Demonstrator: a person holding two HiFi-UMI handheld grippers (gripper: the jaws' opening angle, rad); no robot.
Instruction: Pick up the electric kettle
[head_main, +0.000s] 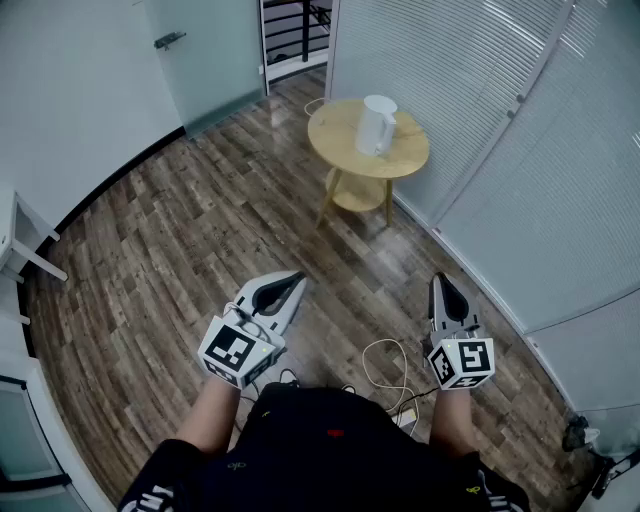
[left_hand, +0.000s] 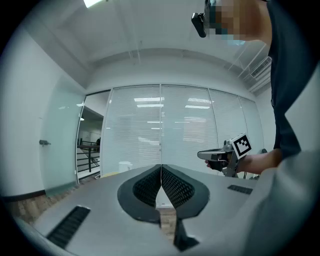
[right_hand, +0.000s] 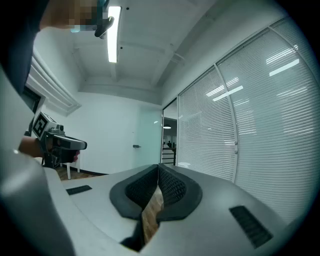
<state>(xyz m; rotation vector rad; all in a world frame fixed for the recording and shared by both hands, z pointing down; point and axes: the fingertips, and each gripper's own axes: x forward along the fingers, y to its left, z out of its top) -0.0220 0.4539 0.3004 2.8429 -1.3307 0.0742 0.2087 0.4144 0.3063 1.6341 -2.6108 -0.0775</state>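
In the head view the electric kettle (head_main: 377, 125), white and upright, stands on a round wooden tabletop (head_main: 340, 135) at about 12 o'clock from the person, well apart from both tools across a stretch of plank floor (head_main: 200, 230). The left gripper (head_main: 297, 279) is held low at 7 o'clock in the picture and the right gripper (head_main: 440, 279) at 5 o'clock, both pointing ahead. From the left one the kettle lies toward 1 o'clock, from the right one toward 11 o'clock. A loose cable (head_main: 385, 358) loops on the floor between them. In the left gripper view the fingers (left_hand: 173, 187) are pressed together with nothing between them. The kettle (left_hand: 124, 166) shows small and far off at 11 o'clock from their tips, before the wall of blinds (left_hand: 190, 130), and the right gripper (left_hand: 201, 155) pokes in at 3 o'clock. In the right gripper view the fingers (right_hand: 172, 189) likewise meet, empty. The left gripper (right_hand: 84, 145) sits at 9 o'clock, and I cannot make the kettle out for sure here. The step in hand looks like the approach, since nothing is near enough to grasp. To do it well, I judge, one should step clear of the cable, spread the fingers before arriving, and come in level at the handle so the kettle is not knocked on its small tabletop.
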